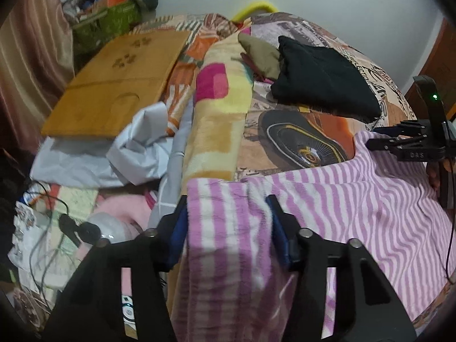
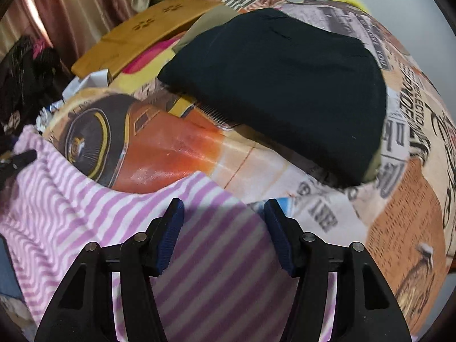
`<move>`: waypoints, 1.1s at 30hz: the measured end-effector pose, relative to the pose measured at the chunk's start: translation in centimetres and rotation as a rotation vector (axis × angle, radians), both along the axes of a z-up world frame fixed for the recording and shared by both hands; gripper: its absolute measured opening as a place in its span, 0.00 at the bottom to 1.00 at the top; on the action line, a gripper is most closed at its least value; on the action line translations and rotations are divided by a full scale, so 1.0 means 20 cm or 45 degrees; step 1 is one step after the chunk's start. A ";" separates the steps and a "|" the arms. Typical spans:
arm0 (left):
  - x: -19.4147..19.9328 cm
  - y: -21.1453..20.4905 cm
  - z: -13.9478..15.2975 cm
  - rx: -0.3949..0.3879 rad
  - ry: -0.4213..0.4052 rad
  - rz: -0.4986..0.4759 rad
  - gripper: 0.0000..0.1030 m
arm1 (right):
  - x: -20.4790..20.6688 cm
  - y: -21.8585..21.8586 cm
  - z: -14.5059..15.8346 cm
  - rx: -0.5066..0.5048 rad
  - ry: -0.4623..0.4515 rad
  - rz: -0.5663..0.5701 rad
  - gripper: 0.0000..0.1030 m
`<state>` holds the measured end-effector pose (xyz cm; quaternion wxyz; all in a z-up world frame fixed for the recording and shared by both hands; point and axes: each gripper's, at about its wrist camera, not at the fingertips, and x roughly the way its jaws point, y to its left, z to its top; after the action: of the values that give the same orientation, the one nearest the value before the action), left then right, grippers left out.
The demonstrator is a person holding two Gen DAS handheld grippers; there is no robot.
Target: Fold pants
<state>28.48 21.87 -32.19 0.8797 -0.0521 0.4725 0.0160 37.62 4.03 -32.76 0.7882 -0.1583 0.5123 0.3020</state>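
The pants [image 1: 356,208] are fleecy, with pink and white stripes, and lie spread on the bed. My left gripper [image 1: 228,213] is shut on a thick folded corner of them, and the fabric fills the gap between its blue pads [image 1: 278,228]. My right gripper [image 2: 222,216] hovers open over another edge of the pants [image 2: 85,208]. Striped cloth lies flat in shadow under its jaws, and the right pad [image 2: 278,228] sits over the bedspread. The left wrist view shows the right gripper [image 1: 373,136] at the pants' far right edge.
A folded black garment [image 2: 279,91] lies on the printed bedspread [image 2: 404,228] just beyond the pants, with an olive item [image 1: 259,54] behind it. A rolled patchwork blanket [image 1: 216,114], a wooden board [image 1: 119,85] and crumpled white cloth [image 1: 136,154] crowd the left side. Cables and clutter [image 1: 57,228] lie lower left.
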 end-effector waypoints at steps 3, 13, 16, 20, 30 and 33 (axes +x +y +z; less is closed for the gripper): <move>-0.02 0.00 0.04 0.051 -0.037 0.002 0.37 | -0.05 0.01 0.02 0.006 -0.038 0.052 0.12; 0.07 0.11 0.01 0.026 0.030 0.041 0.34 | -0.05 0.05 0.02 -0.107 -0.137 -0.041 0.04; 0.04 0.11 0.07 -0.008 0.020 0.043 0.38 | -0.09 0.01 0.06 -0.069 -0.123 -0.080 0.04; -0.10 0.12 0.22 0.074 -0.066 0.074 0.48 | -0.19 -0.09 0.21 0.004 -0.174 -0.117 0.17; -0.52 0.13 0.23 -0.037 -0.030 0.100 0.54 | -0.64 -0.51 0.48 0.117 -0.326 -0.304 0.37; -0.61 0.10 0.18 -0.080 -0.021 0.089 0.54 | -0.76 -0.69 0.46 0.104 -0.322 -0.416 0.42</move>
<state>16.21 23.85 -28.57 0.8804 -0.0961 0.4633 0.0313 22.45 -9.77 -23.54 0.8906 -0.0776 0.4154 0.1684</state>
